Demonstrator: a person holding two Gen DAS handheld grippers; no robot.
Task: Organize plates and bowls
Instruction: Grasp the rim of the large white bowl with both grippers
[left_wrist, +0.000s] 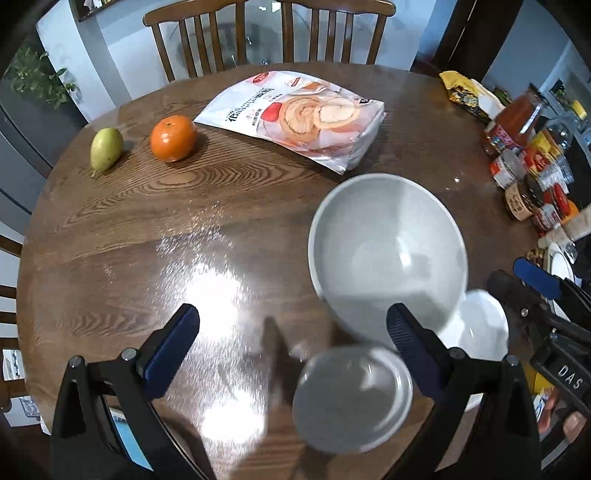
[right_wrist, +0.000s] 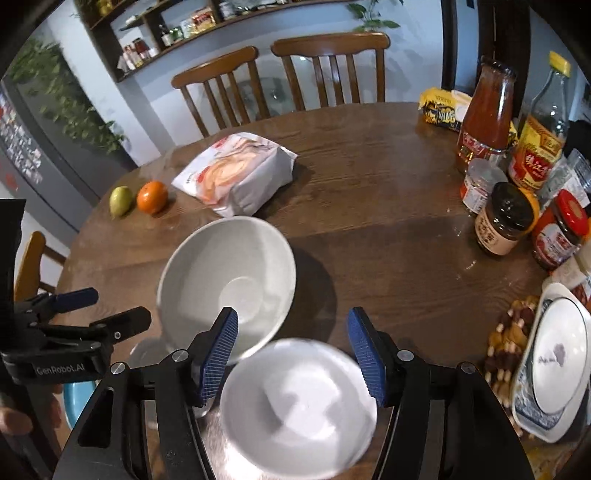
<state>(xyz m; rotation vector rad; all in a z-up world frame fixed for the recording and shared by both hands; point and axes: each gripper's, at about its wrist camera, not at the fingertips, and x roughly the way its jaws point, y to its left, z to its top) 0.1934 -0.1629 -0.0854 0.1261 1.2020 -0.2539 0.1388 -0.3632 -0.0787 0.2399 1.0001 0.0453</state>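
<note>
Large bowl sits mid-worktop; small bowl lies just nearer, rims apparently touching. Right gripper is released, empty, above the small bowl; left gripper is spread wide, empty. Small bowl's rim should be pinched squarely, lifted clear, then nested in the large bowl.

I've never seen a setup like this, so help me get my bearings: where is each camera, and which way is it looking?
Left wrist view: sits on the left gripper, looking steeply down at the wooden table; its blue-padded fingers and the right gripper show.
Right wrist view: sits on the right gripper, angled down over a small white bowl; the left gripper shows.
Both share the large white bowl, orange and snack bag.
</note>
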